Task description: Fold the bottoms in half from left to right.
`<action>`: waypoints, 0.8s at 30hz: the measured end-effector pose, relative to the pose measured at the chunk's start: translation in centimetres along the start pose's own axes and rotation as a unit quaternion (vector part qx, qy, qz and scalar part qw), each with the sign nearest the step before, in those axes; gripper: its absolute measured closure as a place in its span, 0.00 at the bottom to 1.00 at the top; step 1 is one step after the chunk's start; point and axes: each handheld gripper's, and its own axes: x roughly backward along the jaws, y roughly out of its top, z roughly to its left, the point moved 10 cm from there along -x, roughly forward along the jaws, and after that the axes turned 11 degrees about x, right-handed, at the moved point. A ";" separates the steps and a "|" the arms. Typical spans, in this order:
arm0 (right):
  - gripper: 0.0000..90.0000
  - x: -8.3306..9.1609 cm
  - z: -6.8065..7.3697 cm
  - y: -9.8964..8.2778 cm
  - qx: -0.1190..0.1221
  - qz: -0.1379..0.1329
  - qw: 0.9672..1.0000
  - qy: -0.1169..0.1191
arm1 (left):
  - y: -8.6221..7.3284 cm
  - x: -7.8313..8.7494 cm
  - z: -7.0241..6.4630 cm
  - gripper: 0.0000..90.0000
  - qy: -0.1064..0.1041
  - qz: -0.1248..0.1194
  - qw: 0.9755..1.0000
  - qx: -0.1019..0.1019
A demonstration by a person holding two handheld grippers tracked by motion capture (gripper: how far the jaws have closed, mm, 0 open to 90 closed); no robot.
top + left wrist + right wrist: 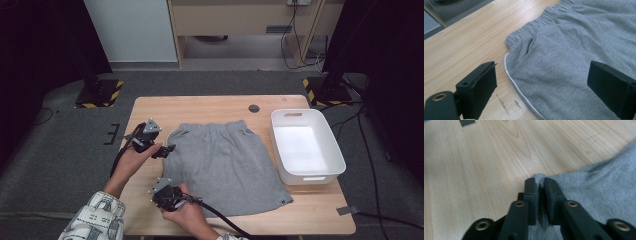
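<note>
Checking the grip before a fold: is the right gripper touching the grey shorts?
Touching. The right gripper view shows the right gripper pinching a corner of the grey shorts.

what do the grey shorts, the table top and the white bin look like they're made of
Grey shorts: soft knitted cotton-like jersey, matte and heathered, with a gathered elastic waistband and white piping along the side; the fabric bunches where the right tongs pinch it.
Table top: light wood or wood-look laminate, with visible grain lines and a low sheen.
White bin: probably moulded plastic, smooth, with rounded corners and cut-out handles.
</note>
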 end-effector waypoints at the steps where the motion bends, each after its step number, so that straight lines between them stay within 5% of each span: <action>1: 0.92 0.1 -0.2 -0.1 -0.002 -0.001 1.000 0.003 | 0.0 0.0 0.0 0.09 0.000 0.000 1.000 0.000; 12: 0.95 3.1 -2.3 -0.2 -0.021 -0.028 0.999 -0.005 | 0.6 -0.1 -0.2 0.09 0.005 -0.001 1.000 -0.006; 24: 0.95 4.9 -5.9 -4.3 -0.053 -0.003 0.998 -0.037 | 0.7 -1.6 0.8 0.12 0.020 0.006 1.000 0.010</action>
